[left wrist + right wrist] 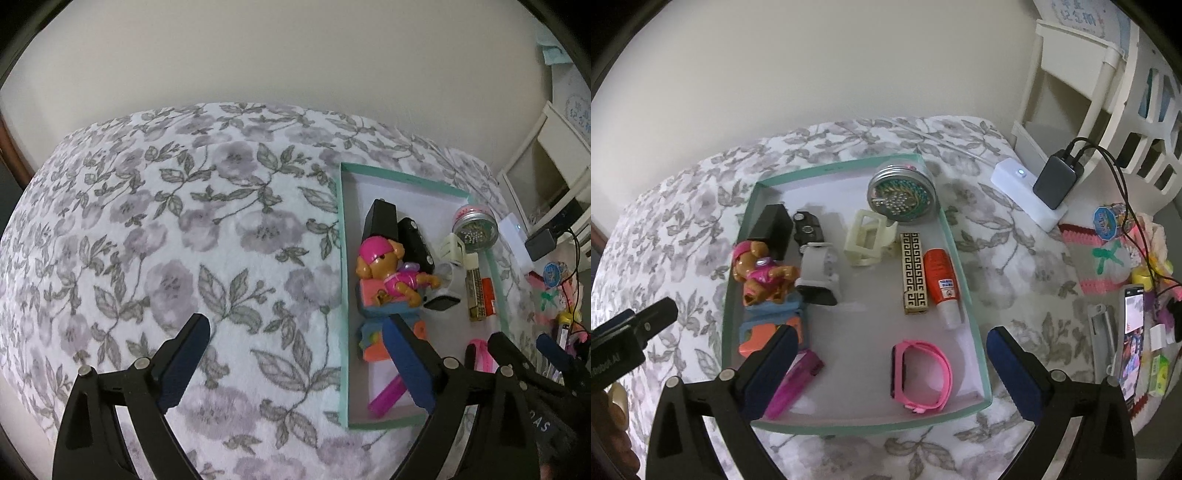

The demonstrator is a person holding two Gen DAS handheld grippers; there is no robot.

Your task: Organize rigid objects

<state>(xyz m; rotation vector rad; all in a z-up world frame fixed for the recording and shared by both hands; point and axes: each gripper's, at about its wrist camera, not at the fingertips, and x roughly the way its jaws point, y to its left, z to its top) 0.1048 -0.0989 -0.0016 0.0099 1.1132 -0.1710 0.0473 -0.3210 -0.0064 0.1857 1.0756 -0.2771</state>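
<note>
Showing the left wrist view: the left gripper [295, 358] hangs over the floral cover [147, 229] at lower centre, its fingers wide apart with nothing between them. The teal tray [341, 258] lies at right of frame, and one finger overlaps its near left part. In the tray here: one toy dog [388, 273], one black box [380, 218], one round tin [474, 225]. The right gripper [524, 350] enters at lower right, also spread and empty.

Right wrist view: the right gripper [890, 362] stands over the tray's [971, 314] near end, fingers fully apart, gripping nothing. Counted in the tray: one toy dog [764, 273], one black box [772, 225], one round tin [903, 195], one cream frame [870, 236], one patterned case [915, 273], one orange tube [942, 284], one pink band [921, 373], one magenta stick [794, 384], one grey-strapped watch [818, 273], one orange-and-blue block [768, 332]. A small dark item behind the watch is unclear. Outside, at right: one white hub [1027, 188], one phone [1132, 339].

Judged step: a placement into the tray appears complete, both grippers free. The next move likely calls for choosing a loose rigid item at right and closing squarely on it.
</note>
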